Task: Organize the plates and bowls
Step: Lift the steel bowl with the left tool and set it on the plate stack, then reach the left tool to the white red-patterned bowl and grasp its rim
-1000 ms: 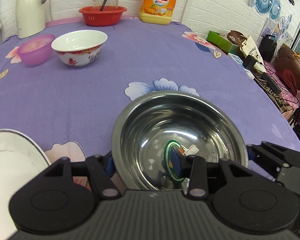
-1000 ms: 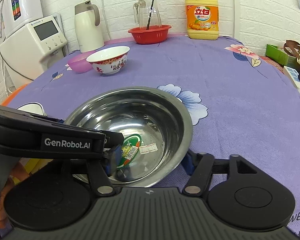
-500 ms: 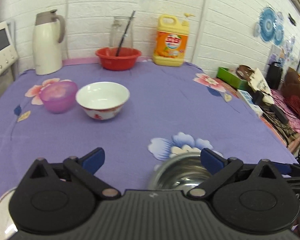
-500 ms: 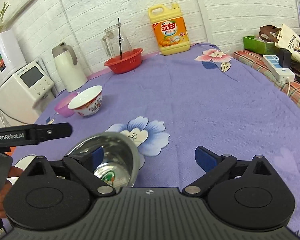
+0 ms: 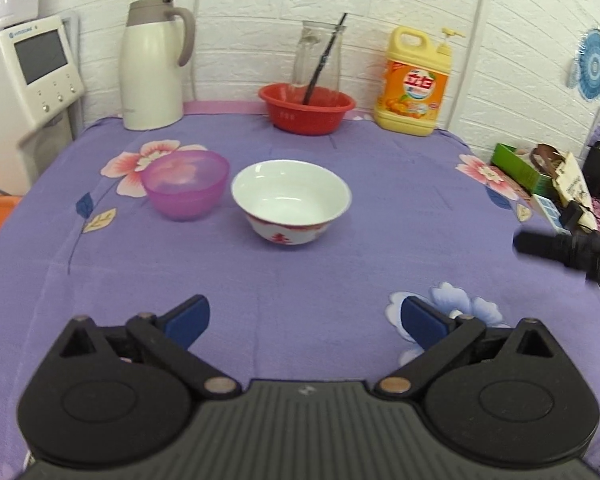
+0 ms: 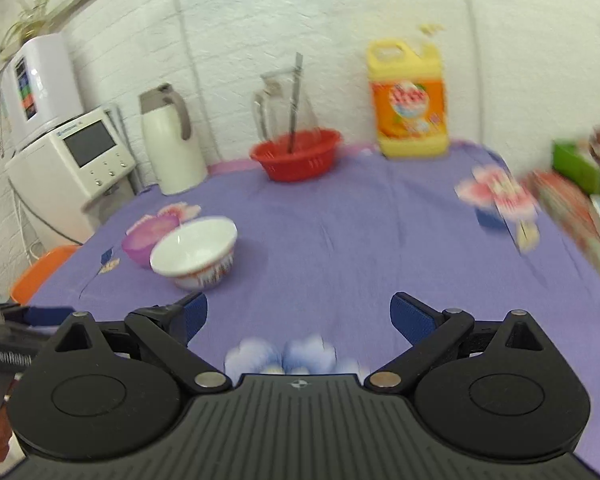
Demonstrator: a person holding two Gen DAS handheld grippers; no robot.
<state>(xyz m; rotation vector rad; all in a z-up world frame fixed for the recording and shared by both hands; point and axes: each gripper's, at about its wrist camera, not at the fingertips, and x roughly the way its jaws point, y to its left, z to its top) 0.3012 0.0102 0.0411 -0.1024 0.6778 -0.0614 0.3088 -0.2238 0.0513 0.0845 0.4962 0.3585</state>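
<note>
Motion blur is spread across most of the right wrist view, so the print on the yellow detergent bottle (image 6: 408, 108) and the things at the table's right edge cannot be made out. Both grippers are seen spread wide with nothing between the blue pads: the left gripper (image 5: 304, 320) and the right gripper (image 6: 299, 314) are each held above bare purple tablecloth (image 5: 400, 208). The white bowl (image 5: 291, 202) with red markings is stood upright near the middle of the table, ahead of the left gripper and well apart from it. Just beside it, on its left, a pink plastic bowl (image 5: 184, 184) is set; in the right wrist view the pink bowl is partly hidden behind the white one, and whether they touch cannot be told. At the far edge a white kettle (image 5: 152, 64), a red basket (image 5: 307, 108) with a glass jug (image 5: 318, 56) behind it, and the bottle are lined up against the brick wall. A black part is cut off by the right border of the left wrist view, and a blurred dark part bearing letters is cut off at the lower left of the right wrist view
</note>
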